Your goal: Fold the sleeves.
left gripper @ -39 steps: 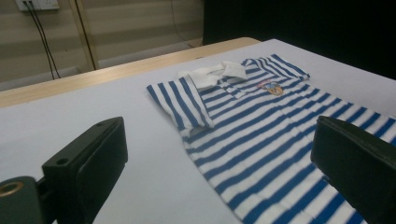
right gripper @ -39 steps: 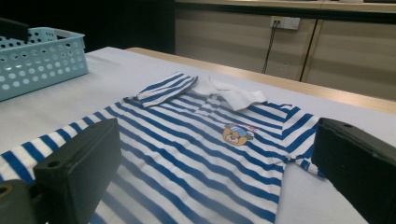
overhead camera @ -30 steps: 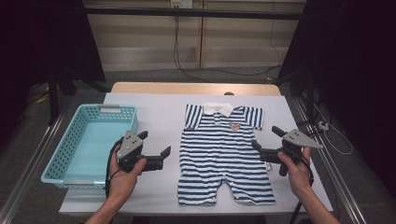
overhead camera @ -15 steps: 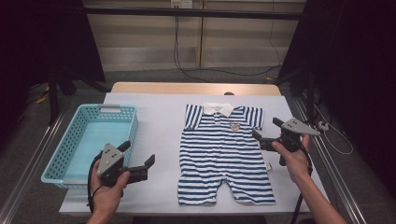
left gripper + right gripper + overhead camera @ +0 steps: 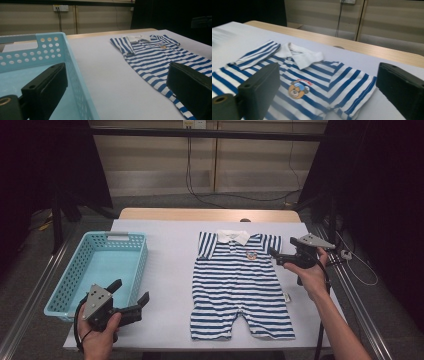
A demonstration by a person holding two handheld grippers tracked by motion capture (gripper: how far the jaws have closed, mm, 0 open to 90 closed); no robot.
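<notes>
A blue-and-white striped baby romper (image 5: 240,285) with a white collar and a bear badge lies flat on the white table. My left gripper (image 5: 131,292) hovers open near the front edge, at the basket's near right corner, with nothing between its jaws. In the left gripper view the jaws frame the basket wall (image 5: 50,47) and the romper (image 5: 155,57). My right gripper (image 5: 278,257) is open just beside the romper's right sleeve. Its jaws have just been closing a little, and nothing is between them. In the right gripper view the collar and badge (image 5: 298,90) lie ahead.
A light blue perforated basket (image 5: 140,265) stands at the table's left with nothing in it. A bare strip of table separates the basket and the romper. A wooden strip (image 5: 210,215) runs along the far edge, with cables on the floor beyond.
My left gripper has drawn away from the romper, leftward and toward the front edge beside the basket. My right gripper has moved farther up the table to the romper's right sleeve.
</notes>
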